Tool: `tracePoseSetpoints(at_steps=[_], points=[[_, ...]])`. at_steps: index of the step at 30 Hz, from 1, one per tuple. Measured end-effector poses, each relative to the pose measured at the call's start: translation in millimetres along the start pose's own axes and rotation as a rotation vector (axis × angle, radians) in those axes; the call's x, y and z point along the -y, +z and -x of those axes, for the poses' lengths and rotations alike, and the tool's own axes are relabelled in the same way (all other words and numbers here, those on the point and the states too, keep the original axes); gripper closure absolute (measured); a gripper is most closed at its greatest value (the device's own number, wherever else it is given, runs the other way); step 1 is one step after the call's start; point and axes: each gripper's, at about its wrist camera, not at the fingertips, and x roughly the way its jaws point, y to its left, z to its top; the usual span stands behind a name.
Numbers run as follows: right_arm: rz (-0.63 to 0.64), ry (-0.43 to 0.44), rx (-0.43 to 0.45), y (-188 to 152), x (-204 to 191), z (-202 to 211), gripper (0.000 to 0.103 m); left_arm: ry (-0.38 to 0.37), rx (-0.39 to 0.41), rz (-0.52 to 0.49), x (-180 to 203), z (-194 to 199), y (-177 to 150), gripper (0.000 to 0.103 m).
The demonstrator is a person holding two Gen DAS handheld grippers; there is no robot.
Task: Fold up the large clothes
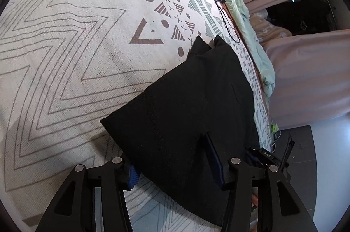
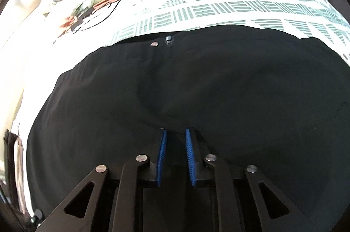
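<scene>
Faintly, "DAS" shows on the right claw point(image 1: 265, 155) beside the black garment point(image 1: 186, 105).

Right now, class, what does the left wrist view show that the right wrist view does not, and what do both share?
Only the left view shows the zigzag pattern, the floor and the left fingers spread wide over the garment's edge. Only the right view shows the button and the right fingers, narrowly parted. Both show the black garment on the bedspread, and a black cable.
</scene>
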Motion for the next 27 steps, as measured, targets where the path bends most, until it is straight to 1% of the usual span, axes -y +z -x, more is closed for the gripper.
tracePoseSetpoints(at_steps=[3,7,10,12,14,15,17,19,21,22,24,27], points=[[-0.015,0.023,-0.001,-4,5,3,0.092,-0.007,0.001,0.005,0,0,-1,0.050],[-0.027,0.046,-0.015,-5,10,9,0.092,0.014,0.010,-0.012,3,-4,2,0.050],[-0.028,0.096,-0.013,-9,10,24,0.092,0.026,0.027,-0.027,7,-6,3,0.052],[-0.006,0.126,0.008,-18,9,40,0.088,0.033,0.034,-0.031,7,-7,3,0.058],[0.005,0.153,0.012,-31,9,52,0.088,0.030,0.041,-0.035,8,-7,3,0.070],[0.002,0.168,0.007,-38,10,57,0.088,0.028,0.044,-0.039,9,-7,3,0.073],[-0.016,0.197,0.003,-49,21,68,0.088,0.041,0.047,-0.076,17,-6,3,0.081],[-0.025,0.218,0.012,-59,24,77,0.086,0.040,0.061,-0.112,29,-2,4,0.085],[-0.038,0.243,0.014,-73,29,86,0.071,0.016,0.075,-0.135,40,5,3,0.087],[-0.053,0.253,0.018,-81,32,90,0.069,0.010,0.076,-0.143,44,8,3,0.088],[-0.067,0.268,0.026,-95,33,98,0.068,-0.003,0.075,-0.157,54,13,6,0.089],[-0.053,0.286,0.041,-118,33,111,0.068,-0.016,0.078,-0.185,72,18,7,0.090]])
